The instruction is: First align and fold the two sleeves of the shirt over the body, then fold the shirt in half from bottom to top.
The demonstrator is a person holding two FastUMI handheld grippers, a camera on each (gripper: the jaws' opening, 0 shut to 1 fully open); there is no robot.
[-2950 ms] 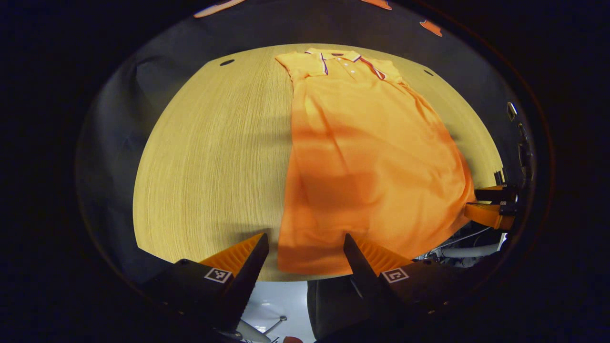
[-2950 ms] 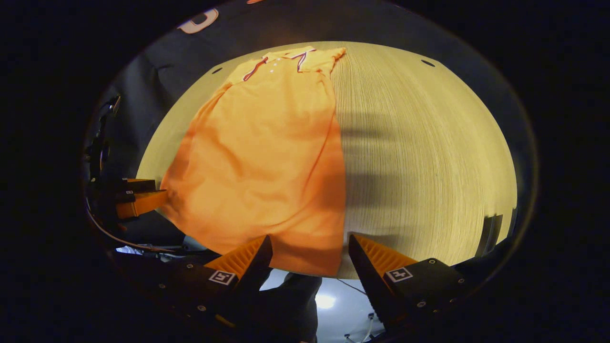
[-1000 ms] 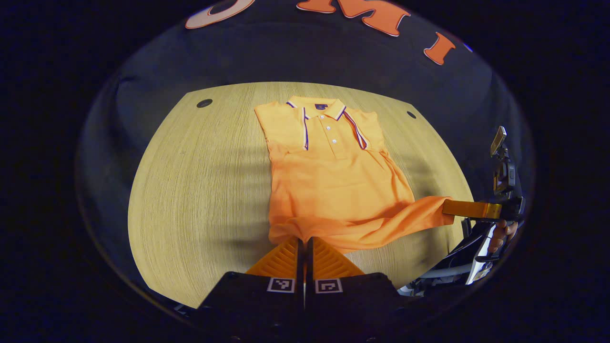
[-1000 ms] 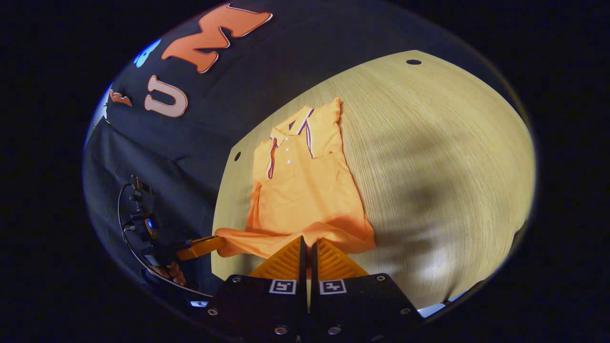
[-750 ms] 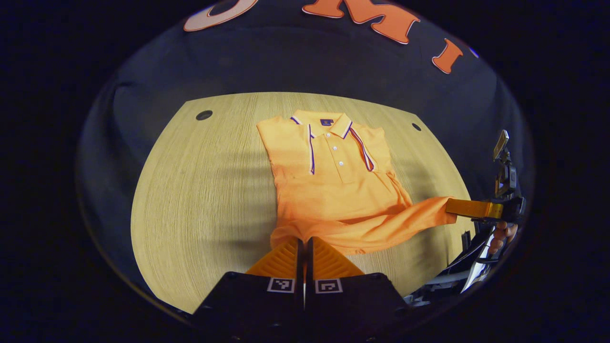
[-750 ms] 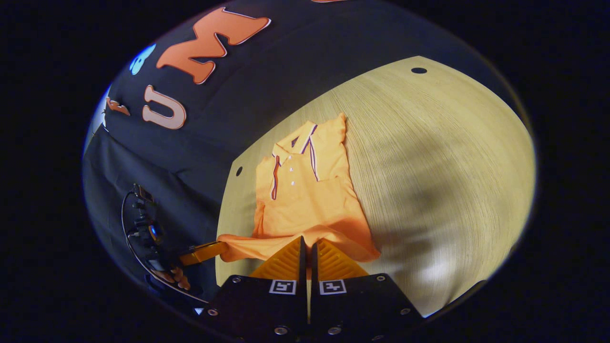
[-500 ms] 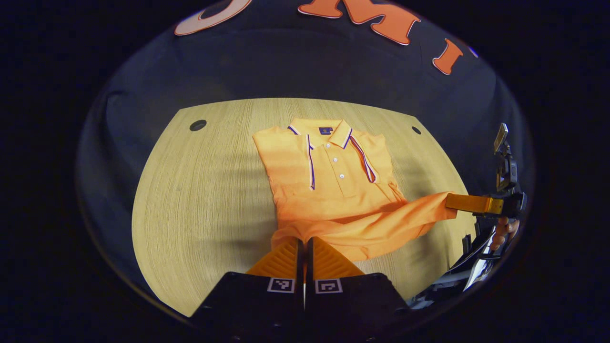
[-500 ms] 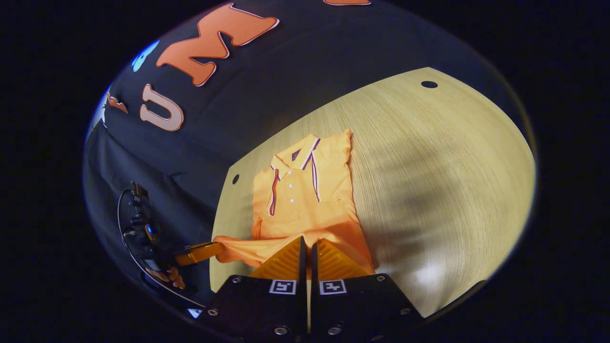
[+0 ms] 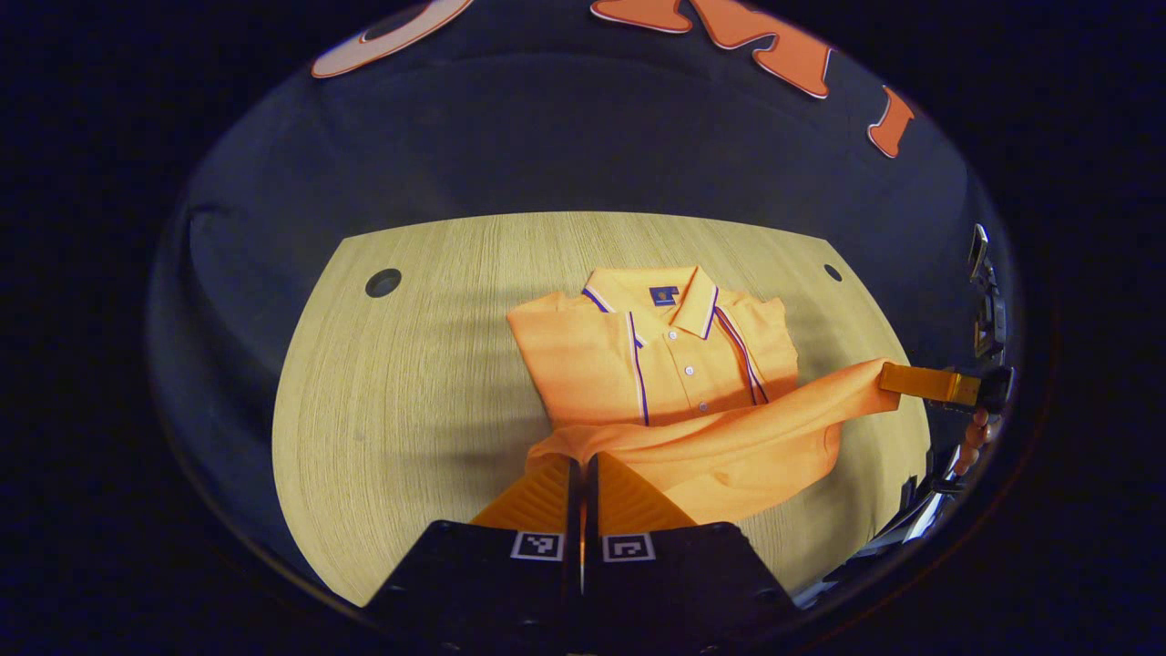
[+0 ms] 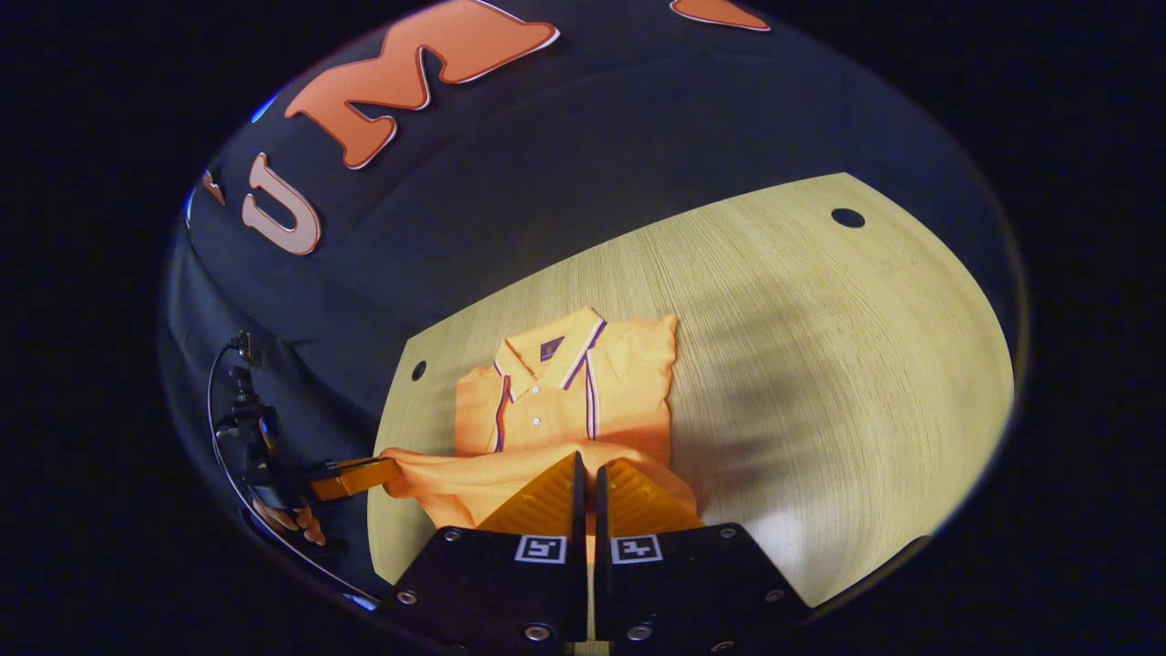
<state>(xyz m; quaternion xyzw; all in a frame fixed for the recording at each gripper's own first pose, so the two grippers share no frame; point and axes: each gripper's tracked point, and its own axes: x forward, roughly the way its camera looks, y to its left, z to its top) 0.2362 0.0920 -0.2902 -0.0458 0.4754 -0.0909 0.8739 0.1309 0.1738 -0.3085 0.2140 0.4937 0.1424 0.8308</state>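
An orange polo shirt [image 9: 665, 364] lies on the wooden table [image 9: 410, 392], collar at the far side, both sleeves folded over the body. Its bottom hem is lifted off the table and stretched between the two grippers, over the lower body. My left gripper [image 9: 581, 460] is shut on the hem's left corner. My right gripper [image 10: 586, 460] is shut on the right corner of the shirt [image 10: 565, 401]. The left gripper view shows the right gripper [image 9: 897, 381] at its right edge, pinching the hem. The left gripper [image 10: 383, 474] is at the left in the right gripper view.
The black cloth wall stands close behind the table's far edge. Two small round holes [image 9: 383, 281] [image 9: 833, 271] sit near the table's back corners. A hand [image 9: 970, 437] holds the right gripper past the table's right edge. Bare table [image 10: 820, 364] spreads to the right.
Both grippers shut on the bottom hem, lifted it and have carried it toward the collar. The visible lower body of the shirt has shrunk as the hem advanced over it.
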